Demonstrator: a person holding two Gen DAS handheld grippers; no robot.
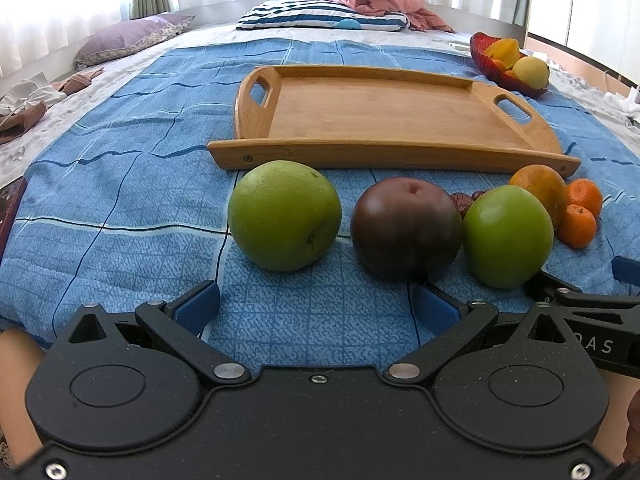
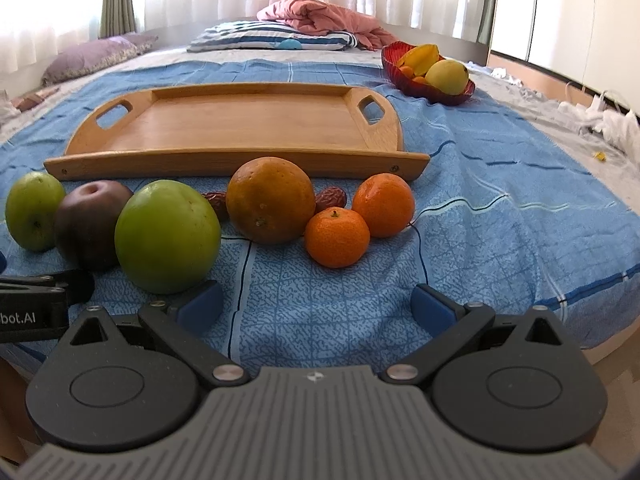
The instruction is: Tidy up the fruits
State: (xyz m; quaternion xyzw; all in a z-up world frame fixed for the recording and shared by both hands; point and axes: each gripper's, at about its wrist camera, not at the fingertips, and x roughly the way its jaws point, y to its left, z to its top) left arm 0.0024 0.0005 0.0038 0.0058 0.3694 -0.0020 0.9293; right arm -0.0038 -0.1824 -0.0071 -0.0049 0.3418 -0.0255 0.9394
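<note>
A row of fruit lies on the blue bedspread in front of an empty wooden tray (image 1: 384,112) (image 2: 240,128). From left: a green apple (image 1: 284,216) (image 2: 32,210), a dark plum-coloured fruit (image 1: 406,228) (image 2: 88,224), a second green apple (image 1: 508,236) (image 2: 168,236), a large orange (image 2: 270,200) (image 1: 540,188), two small mandarins (image 2: 337,237) (image 2: 384,205) and red dates (image 2: 331,199). My left gripper (image 1: 316,308) is open and empty, just short of the first apple and the dark fruit. My right gripper (image 2: 318,306) is open and empty, below the mandarins.
A red glass bowl (image 2: 424,88) (image 1: 486,65) with yellow fruit sits at the back right of the bed. Pillows (image 2: 92,56) and a pink quilt (image 2: 320,16) lie at the far end. The bed edge drops off at the right (image 2: 592,320).
</note>
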